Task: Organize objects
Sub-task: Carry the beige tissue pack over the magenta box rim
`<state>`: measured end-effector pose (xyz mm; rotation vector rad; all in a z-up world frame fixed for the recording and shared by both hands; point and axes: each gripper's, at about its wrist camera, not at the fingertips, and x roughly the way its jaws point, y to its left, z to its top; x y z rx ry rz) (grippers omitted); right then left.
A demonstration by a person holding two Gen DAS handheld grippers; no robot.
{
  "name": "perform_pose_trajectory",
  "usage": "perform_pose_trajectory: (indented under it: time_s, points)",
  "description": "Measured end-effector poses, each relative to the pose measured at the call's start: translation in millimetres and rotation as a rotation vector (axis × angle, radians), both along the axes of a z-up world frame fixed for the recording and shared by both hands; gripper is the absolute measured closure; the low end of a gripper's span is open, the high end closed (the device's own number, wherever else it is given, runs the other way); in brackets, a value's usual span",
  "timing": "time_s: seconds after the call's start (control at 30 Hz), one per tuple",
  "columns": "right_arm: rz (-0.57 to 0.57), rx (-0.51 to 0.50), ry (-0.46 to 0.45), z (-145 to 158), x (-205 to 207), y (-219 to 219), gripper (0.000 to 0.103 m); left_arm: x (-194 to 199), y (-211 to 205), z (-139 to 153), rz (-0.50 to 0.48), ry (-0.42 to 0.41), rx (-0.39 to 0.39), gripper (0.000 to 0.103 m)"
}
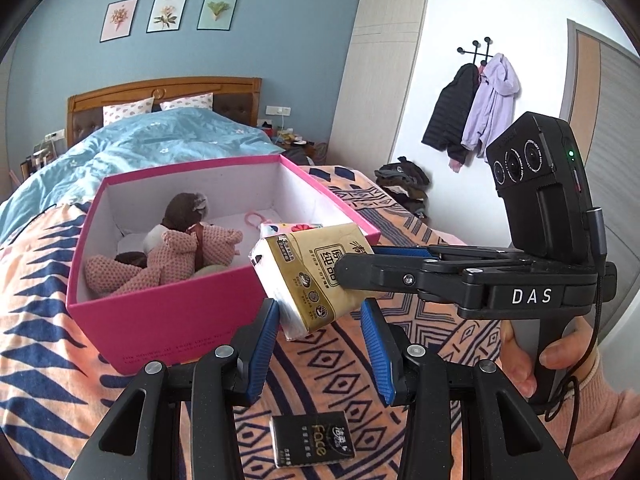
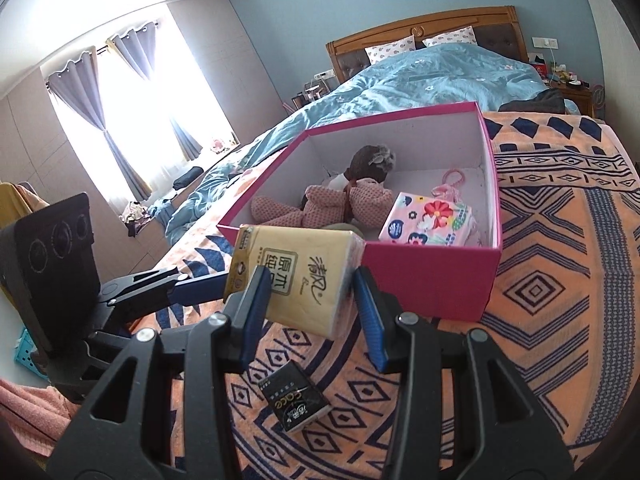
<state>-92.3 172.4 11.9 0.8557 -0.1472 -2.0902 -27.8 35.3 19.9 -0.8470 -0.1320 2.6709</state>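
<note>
One pink box (image 1: 160, 320) fills the left and centre of the left wrist view, standing open on the patterned blanket (image 1: 40, 320). Inside it lie one doll (image 1: 180, 240) and one floral tissue pack (image 2: 424, 220). Just right of the box, at mid-frame, one gold tissue pack (image 1: 304, 272) hangs tilted above the blanket, beside the box's near corner and not inside it. Its lower end sits between the tips of the left gripper (image 1: 318, 312), whose jaws are drawn in narrow, though whether they press it I cannot tell. Reaching in from the right, the right gripper (image 1: 352, 260) clamps the pack's upper part, with a hand (image 1: 520, 360) on its grip. At bottom centre lies one black tissue pack (image 1: 312, 440) — flat on the blanket, under both grippers.
</note>
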Motion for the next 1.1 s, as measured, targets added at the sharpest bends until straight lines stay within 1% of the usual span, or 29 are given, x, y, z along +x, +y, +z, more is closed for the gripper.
perform_pose_trajectory:
  time_s: [0.7,1.1]
  points:
    - [0.002,-0.008,0.008,8,-22,-13,0.057,-18,-10,6,0.021,0.007,0.002,0.061]
    - [0.0,-0.015,-0.007,9,-37,-20,0.057,-34,-18,7,0.037,-0.001,0.007,0.061]
